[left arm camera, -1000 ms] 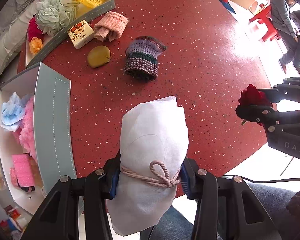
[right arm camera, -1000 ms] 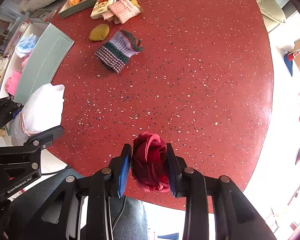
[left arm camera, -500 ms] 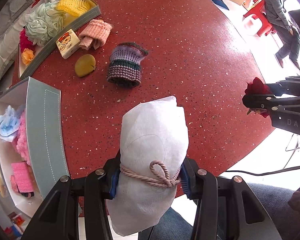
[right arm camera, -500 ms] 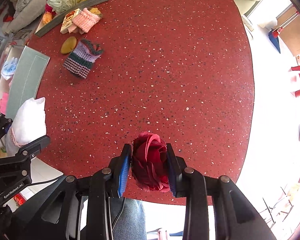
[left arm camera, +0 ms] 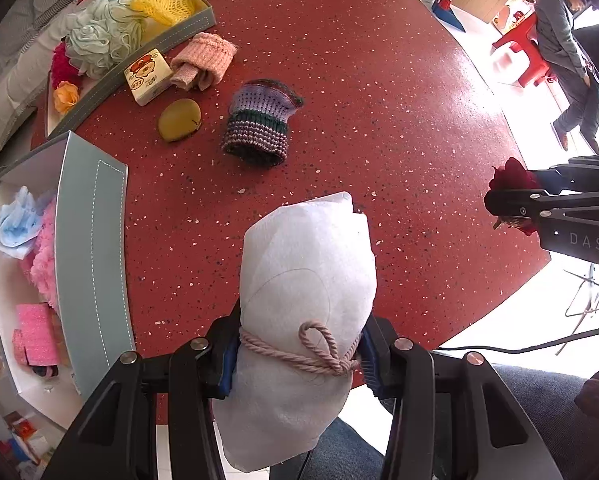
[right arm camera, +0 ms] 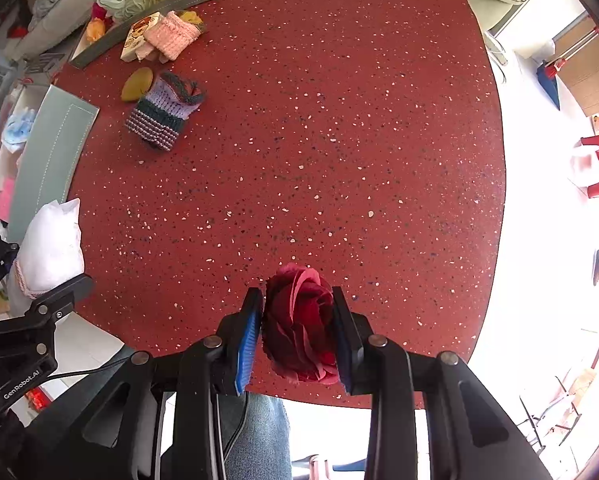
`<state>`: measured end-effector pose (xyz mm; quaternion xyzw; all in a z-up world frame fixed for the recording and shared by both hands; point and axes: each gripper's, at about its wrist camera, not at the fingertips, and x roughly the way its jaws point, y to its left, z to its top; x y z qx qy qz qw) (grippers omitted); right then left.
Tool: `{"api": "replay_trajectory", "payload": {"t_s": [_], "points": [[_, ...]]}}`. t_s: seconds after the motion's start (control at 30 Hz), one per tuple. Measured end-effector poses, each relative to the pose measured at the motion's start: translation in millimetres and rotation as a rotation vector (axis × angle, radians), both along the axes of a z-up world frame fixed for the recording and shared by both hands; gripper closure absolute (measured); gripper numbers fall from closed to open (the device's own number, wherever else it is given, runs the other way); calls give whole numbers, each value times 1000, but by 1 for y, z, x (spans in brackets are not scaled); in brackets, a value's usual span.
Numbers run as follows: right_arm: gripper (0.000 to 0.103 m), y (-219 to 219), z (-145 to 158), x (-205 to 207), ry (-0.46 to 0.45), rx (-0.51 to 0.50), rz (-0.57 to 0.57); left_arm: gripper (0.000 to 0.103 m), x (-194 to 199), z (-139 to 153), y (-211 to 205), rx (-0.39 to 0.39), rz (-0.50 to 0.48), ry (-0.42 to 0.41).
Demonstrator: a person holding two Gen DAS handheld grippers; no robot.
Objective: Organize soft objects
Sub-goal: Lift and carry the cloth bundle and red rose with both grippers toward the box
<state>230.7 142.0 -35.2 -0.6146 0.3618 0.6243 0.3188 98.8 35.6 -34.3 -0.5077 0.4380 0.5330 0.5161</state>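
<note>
Above the red worktop (right arm camera: 339,140), a white tied pouch (left arm camera: 307,280) is clamped in the left hand-held gripper (left arm camera: 299,356); a dark red fabric rose (right arm camera: 299,328) is pinched in the right hand-held gripper (right arm camera: 295,340).

A: Left wrist view looks straight down along its fingers from above the near edge of the red table (left arm camera: 379,92), the white bundle (left arm camera: 307,300) filling the foreground.

B: Right wrist view faces down too, further right, the rose (right arm camera: 299,328) up close.

A: Both share the tabletop, the knitted cuff (left arm camera: 259,124) and the grey trays (left arm camera: 95,248) at left, and each catches the other gripper at its edge.
</note>
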Motion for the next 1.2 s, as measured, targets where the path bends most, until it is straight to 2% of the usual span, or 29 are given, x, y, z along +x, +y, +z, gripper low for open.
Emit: {"api": "replay_trajectory", "payload": {"t_s": [0.5, 0.77, 1.2], "points": [[67, -4, 7, -16, 2, 23, 71, 54, -16, 6, -17, 38, 78, 0], [67, -6, 14, -26, 0, 43, 90, 54, -25, 9, -21, 59, 89, 0], [67, -12, 22, -62, -7, 74, 119, 54, -64, 20, -32, 111, 133, -1]]}}
